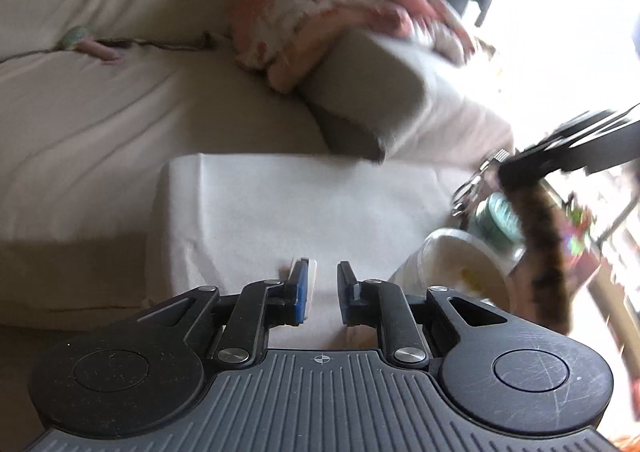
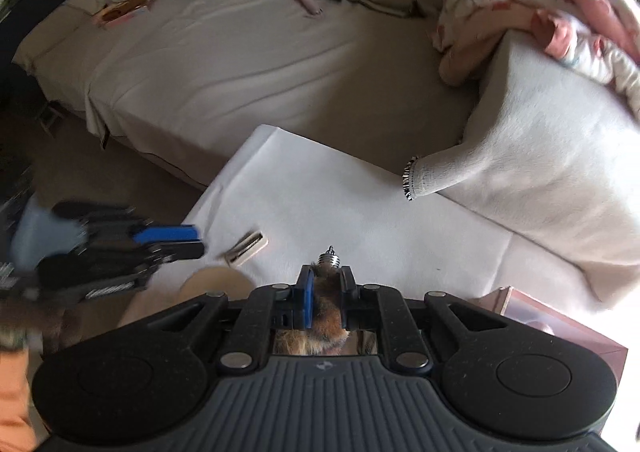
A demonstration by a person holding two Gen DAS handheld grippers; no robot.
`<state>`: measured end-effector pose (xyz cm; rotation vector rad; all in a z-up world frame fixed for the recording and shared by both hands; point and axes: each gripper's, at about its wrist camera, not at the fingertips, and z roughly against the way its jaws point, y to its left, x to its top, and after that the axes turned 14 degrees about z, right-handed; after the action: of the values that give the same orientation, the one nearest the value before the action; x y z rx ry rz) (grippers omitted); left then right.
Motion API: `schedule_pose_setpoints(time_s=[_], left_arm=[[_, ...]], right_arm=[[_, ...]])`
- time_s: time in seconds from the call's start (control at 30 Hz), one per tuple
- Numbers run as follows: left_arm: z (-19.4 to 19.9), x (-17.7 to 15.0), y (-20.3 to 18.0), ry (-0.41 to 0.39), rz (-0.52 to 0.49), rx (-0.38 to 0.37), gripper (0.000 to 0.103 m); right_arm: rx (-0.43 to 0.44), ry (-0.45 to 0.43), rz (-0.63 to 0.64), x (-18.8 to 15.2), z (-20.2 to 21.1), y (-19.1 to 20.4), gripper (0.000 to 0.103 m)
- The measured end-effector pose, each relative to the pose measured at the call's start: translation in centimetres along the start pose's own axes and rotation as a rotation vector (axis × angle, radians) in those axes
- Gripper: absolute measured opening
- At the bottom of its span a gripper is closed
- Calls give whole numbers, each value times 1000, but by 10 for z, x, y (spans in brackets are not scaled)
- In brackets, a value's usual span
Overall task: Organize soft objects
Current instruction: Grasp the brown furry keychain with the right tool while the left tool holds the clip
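The fur tail [image 2: 326,306], a brown furry keychain with a metal cap at its far tip, is sitting clamped between the jaws of the right hand-held gripper [image 2: 326,288], held in the air above the near edge of the white surface [image 2: 340,212]. The grip is falling close to the capped end, probably so the loose fur can dangle freely; in the left wrist view the tail [image 1: 540,244] is hanging down from that hand-held gripper [image 1: 516,168] at the right.

Going from the left: the left hand-held gripper [image 1: 322,288] is hovering low over the surface's near left part, jaws parted by a narrow gap and holding nothing, likely waiting to help. Just beside it a small flat white piece [image 2: 246,248] is lying on the surface. To the right, a grey cushion [image 2: 540,156] is overlapping the surface's far right corner, with a pink patterned blanket [image 2: 540,12] piled on top. A tub [image 1: 460,264] and a green spool [image 1: 496,220] are crowding the right side.

The surface's middle is lying bare, giving open room for setting the tail down. The sofa [image 2: 240,64] beyond the far edge is also largely free.
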<state>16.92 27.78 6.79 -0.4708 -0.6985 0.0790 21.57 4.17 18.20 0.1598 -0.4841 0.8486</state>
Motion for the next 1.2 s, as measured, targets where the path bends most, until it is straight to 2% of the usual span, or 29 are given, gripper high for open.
schedule_pose_setpoints(time_s=[0.2, 0.3, 0.33, 0.37, 0.43, 0.47, 0.53, 0.57, 0.63, 0.67, 0.7, 0.77, 0.83, 0.9, 0.93, 1.07, 1.2], left_arm=[[-42, 4, -8, 73, -86, 69, 18], [-58, 8, -6, 114, -130, 97, 20], [-63, 8, -5, 128, -145, 108, 26], [-66, 8, -4, 135, -162, 100, 27], [-67, 9, -4, 131, -204, 101, 36], [-68, 9, -5, 125, -227, 114, 40], [-68, 10, -6, 107, -259, 149, 56], [-68, 10, -6, 102, -268, 158, 58], [-67, 8, -7, 112, -278, 141, 48], [-66, 5, -8, 131, -290, 127, 45], [-64, 1, -9, 153, -307, 123, 43], [-59, -8, -12, 139, -357, 141, 42], [-55, -13, -12, 131, -363, 133, 33], [-55, -18, -14, 116, -369, 131, 27], [-56, -18, -15, 109, -368, 136, 24], [-60, -19, -20, 92, -345, 168, 24], [-57, -21, -15, 59, -280, 157, 23]], right_arm=[[-11, -5, 56, -19, -3, 2, 12], [-19, 1, 129, -24, -21, 4, 12], [-8, 3, 145, -25, -28, 5, 12], [6, 7, 157, -26, -36, 5, 12], [31, 8, 165, -24, -49, 3, 12], [41, 7, 157, -22, -56, -1, 12], [56, -3, 123, -15, -69, -11, 12], [59, -4, 106, -12, -75, -17, 13], [60, 21, 76, -5, -89, -26, 15], [68, 42, 47, -3, -96, -31, 19], [76, 58, 22, -2, -101, -35, 23], [99, 79, -16, -4, -107, -42, 26], [107, 95, -17, -5, -112, -41, 36], [86, 117, -18, -5, -120, -39, 50], [80, 132, -22, -5, -124, -38, 51], [93, 182, -65, -3, -140, -36, 51], [112, 216, -84, -4, -154, -32, 49]])
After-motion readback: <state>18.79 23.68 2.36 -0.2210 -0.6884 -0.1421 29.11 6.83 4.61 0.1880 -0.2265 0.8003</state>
